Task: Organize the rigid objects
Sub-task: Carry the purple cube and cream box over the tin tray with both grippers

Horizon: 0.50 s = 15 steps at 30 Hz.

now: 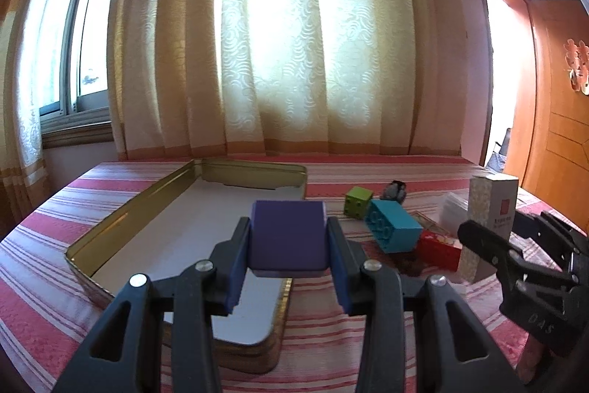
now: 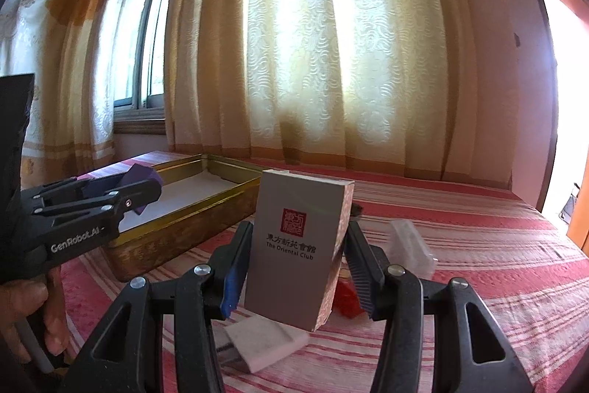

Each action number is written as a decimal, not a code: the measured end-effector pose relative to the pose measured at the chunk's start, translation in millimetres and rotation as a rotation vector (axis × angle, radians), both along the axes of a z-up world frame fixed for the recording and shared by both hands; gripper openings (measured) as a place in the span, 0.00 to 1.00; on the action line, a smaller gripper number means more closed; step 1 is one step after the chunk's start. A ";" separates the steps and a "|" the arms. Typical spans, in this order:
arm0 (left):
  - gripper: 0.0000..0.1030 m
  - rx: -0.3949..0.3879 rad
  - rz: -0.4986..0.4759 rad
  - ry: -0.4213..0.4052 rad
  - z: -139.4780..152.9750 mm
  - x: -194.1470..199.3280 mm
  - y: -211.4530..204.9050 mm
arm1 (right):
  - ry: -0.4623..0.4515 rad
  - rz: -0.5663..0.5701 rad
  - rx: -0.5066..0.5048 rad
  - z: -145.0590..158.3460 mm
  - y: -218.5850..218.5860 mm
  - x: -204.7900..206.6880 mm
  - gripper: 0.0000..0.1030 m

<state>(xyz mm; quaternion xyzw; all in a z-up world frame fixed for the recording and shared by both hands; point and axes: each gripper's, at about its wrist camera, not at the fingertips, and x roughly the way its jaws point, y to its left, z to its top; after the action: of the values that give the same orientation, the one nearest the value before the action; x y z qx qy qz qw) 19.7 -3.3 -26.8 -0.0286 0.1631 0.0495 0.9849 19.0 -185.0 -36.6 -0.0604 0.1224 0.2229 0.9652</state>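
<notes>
I have a load in each hand. My left hand-held gripper (image 1: 289, 245) is clamped on a purple block (image 1: 288, 238), its blue pads pressed flat against the two side faces so the block sits square and cannot twist. I am holding it above the near end of the open gold tin (image 1: 110, 227), which lies on the striped bed (image 1: 55, 209), because the tin is where the loose things look meant to go; its pale floor is bare, so there is room to set the block anywhere.

My right hand-held gripper (image 2: 294, 267) is closed on a tall white carton (image 2: 294, 245) printed with a red seal. I grip it low on its narrow sides and it leans a little to one side, clear of the bed, upright enough that I can stand it or lay it down as the space allows. It hangs to the right of the tin, well apart from the purple block, so the two loads do not foul each other.

Left on the bed beside the tin are a green block (image 1: 358, 201), a blue block (image 1: 394, 225) tipped on its side, a small red box (image 1: 438, 247) and a white pad (image 2: 265, 341) under the carton. A clear packet (image 2: 410, 245) lies further right, though I cannot quite make out what it is. Those wait their turn, I judge, until both hands are free.
</notes>
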 end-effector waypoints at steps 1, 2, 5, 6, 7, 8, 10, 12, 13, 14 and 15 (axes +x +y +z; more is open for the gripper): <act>0.38 -0.003 0.004 0.000 0.2 -0.2 2.5 | -0.001 0.009 -0.006 -0.1 3.7 -0.6 0.51; 0.38 -0.007 0.011 0.000 0.4 -0.2 6.3 | -0.002 0.015 -0.010 -0.2 6.0 -1.2 0.51; 0.38 -0.015 0.026 -0.001 0.5 -0.6 14.3 | -0.004 0.038 -0.024 -0.9 15.8 -3.8 0.51; 0.38 -0.018 0.032 0.000 0.4 -0.9 17.4 | -0.004 0.050 -0.029 -1.0 19.8 -4.6 0.51; 0.38 -0.018 0.040 -0.001 0.5 -1.3 20.1 | -0.004 0.056 -0.032 -1.1 22.1 -5.3 0.51; 0.38 -0.017 0.046 -0.001 0.3 -2.3 22.0 | -0.003 0.064 -0.035 -1.2 25.1 -5.9 0.51; 0.38 -0.019 0.053 -0.001 0.1 -3.2 25.8 | -0.003 0.078 -0.040 -1.5 30.5 -7.1 0.51; 0.38 -0.021 0.059 -0.001 -0.1 -3.9 29.3 | -0.006 0.089 -0.046 -1.4 35.0 -8.2 0.51; 0.38 -0.022 0.061 -0.002 0.0 -3.9 30.8 | -0.007 0.094 -0.050 -1.5 37.9 -9.0 0.51; 0.38 -0.024 0.062 -0.003 -0.1 -4.2 32.5 | -0.008 0.099 -0.053 -1.5 40.1 -9.7 0.51; 0.38 -0.025 0.061 -0.002 -0.2 -4.3 33.2 | -0.009 0.104 -0.056 -1.7 42.5 -10.5 0.51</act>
<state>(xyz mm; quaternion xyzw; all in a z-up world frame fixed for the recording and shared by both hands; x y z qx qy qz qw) 15.4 29.8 -27.0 -0.0459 0.1616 0.0776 0.9827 8.5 -142.5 -38.3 -0.0945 0.1207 0.2688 0.9509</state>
